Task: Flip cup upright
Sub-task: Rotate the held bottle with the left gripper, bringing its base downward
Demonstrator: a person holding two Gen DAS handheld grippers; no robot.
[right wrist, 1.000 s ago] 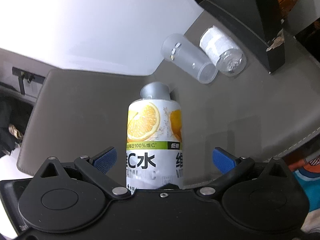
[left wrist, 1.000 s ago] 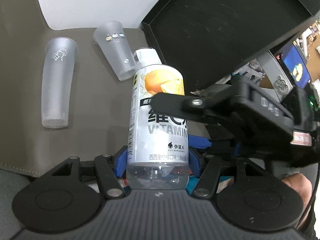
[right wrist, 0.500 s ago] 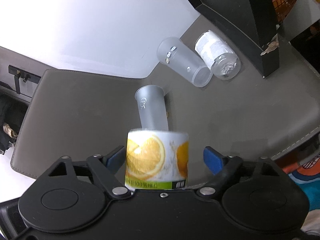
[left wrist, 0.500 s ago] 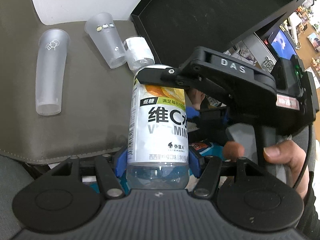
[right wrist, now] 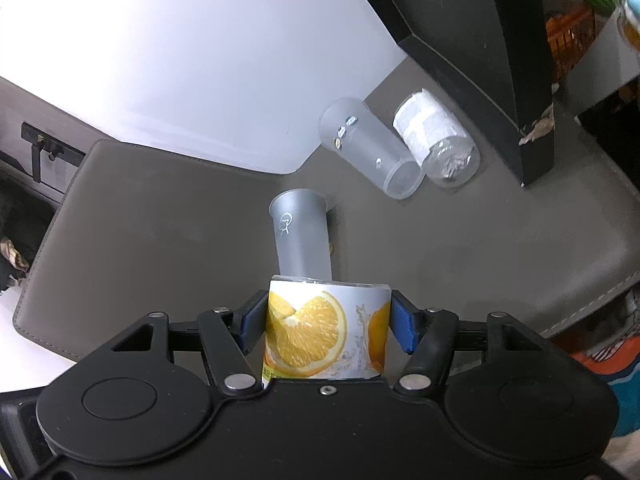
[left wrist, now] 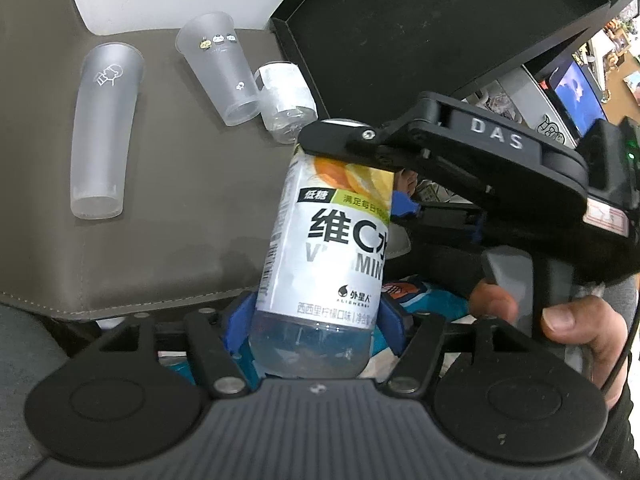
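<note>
Here both claws grip one orange-drink bottle (left wrist: 328, 256) held above the near edge of the grey counter (left wrist: 168, 208). The left claw (left wrist: 316, 320) is clenched on the bottle's clear base, its blue pads pressed to either side, though its jaws have just eased open a little. The right claw (right wrist: 327, 322) has just closed in and now grasps the bottle's upper part, blue pads tight against the orange-slice label; in the left wrist view its black body crosses over the bottle's top, with a hand (left wrist: 560, 320) on its handle. The tall frosted cup (left wrist: 105, 136) lies on its side on the counter, well apart from the bottle to the left, its mouth turned towards the white wall. A shorter frosted cup (left wrist: 219, 68) with small stickers also lies on its side farther back, and just beside it rests a small clear bottle (left wrist: 285, 100) with a white label, near the black box (left wrist: 420, 32).
</note>
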